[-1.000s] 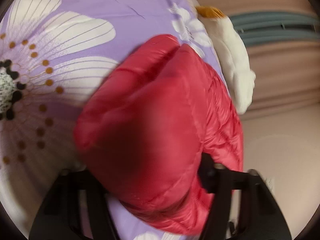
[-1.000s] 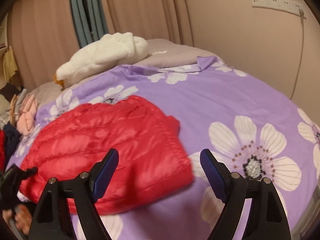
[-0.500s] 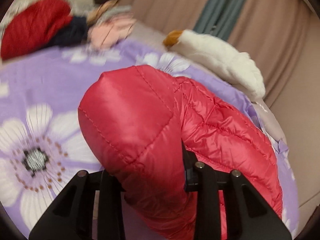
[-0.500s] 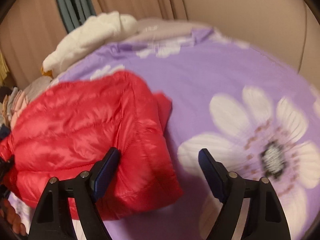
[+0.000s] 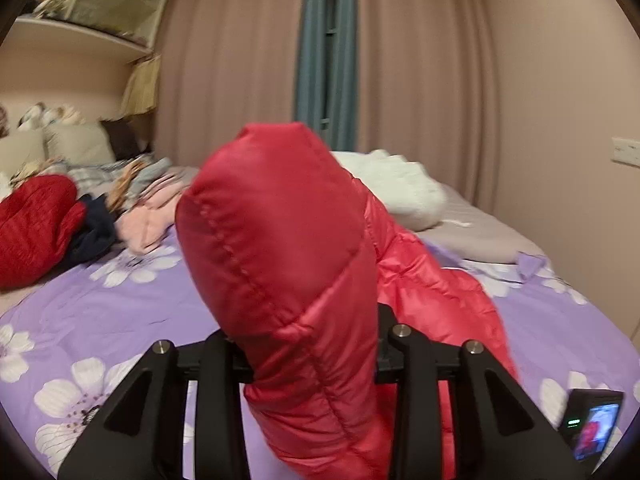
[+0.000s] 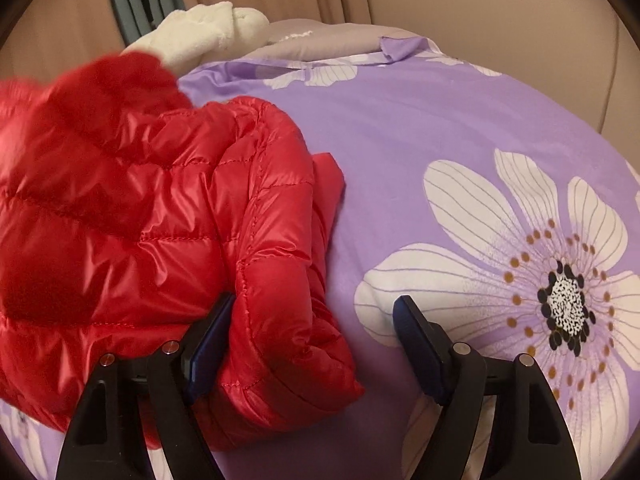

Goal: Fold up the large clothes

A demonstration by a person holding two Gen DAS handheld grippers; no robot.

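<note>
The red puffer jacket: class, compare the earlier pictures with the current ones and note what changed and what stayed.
The left hand-held gripper, clamped on a fold of the red puffer jacket, has lifted it off the purple floral bedspread; its jaws are opening slightly. The right hand-held gripper has come down to the jacket's edge, open, one finger touching it. The white plush toy and the clothes pile stayed put.

- I can read no text, label, brand or number anywhere.
- The small screen [image 5: 592,426], lower right of my left view, is too blurred to read.
</note>
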